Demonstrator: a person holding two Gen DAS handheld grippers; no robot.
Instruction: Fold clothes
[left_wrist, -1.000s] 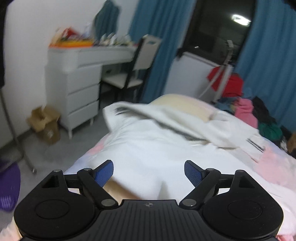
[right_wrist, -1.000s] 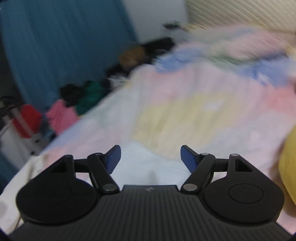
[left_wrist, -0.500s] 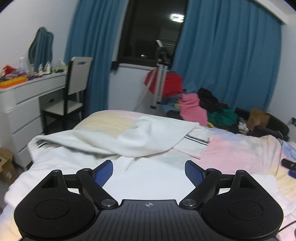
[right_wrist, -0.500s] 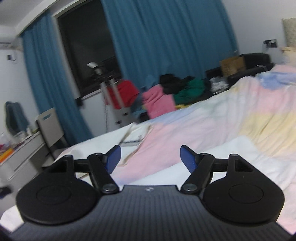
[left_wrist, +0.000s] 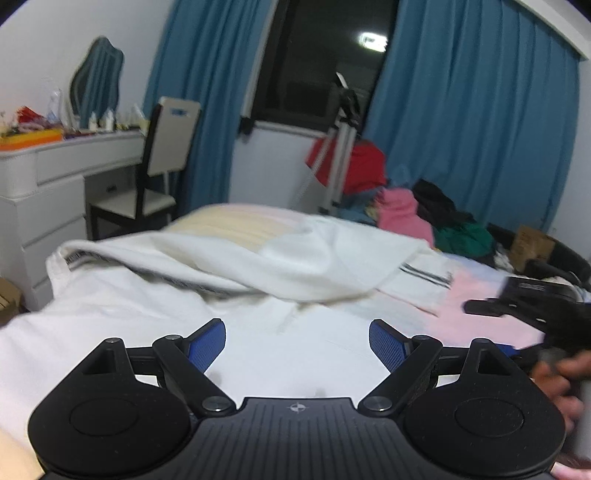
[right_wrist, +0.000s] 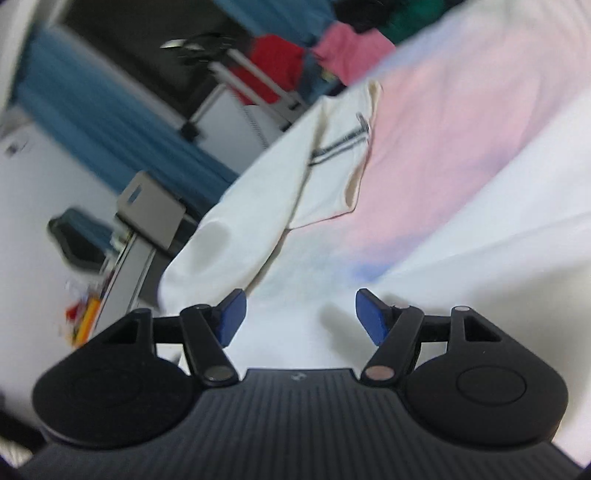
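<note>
While both grippers hang low over the bed (left_wrist: 491, 295), neither holds anything. Left gripper (left_wrist: 297, 341) stands wide open, blue pads well apart, only white cloth below the gap. Right gripper (right_wrist: 299, 317) has its jaws closing, still apart, nothing between them; white fabric lies under them, untouched as far as the blur lets me tell.

White garment (left_wrist: 295, 258) is spread across the bed, at 12 o'clock from the left gripper, one part folded over in a thick ridge running from 10 to 2 o'clock. Dark-striped cuff (left_wrist: 424, 275) lies at 1 o'clock on the pink sheet. In the right wrist view the same garment (right_wrist: 266, 206) runs from 10 to 12 o'clock, striped cuff (right_wrist: 343, 147) at 12 o'clock.

Right gripper's black body (left_wrist: 532, 295) shows at 3 o'clock in the left view, with a hand (left_wrist: 561, 384) behind it, blurred.

Clothes pile (left_wrist: 424, 214) sits past the bed at 1 o'clock. Chair (left_wrist: 155, 173) and dresser (left_wrist: 48, 184) at 10 o'clock, blue curtains (left_wrist: 472, 122) behind.
</note>
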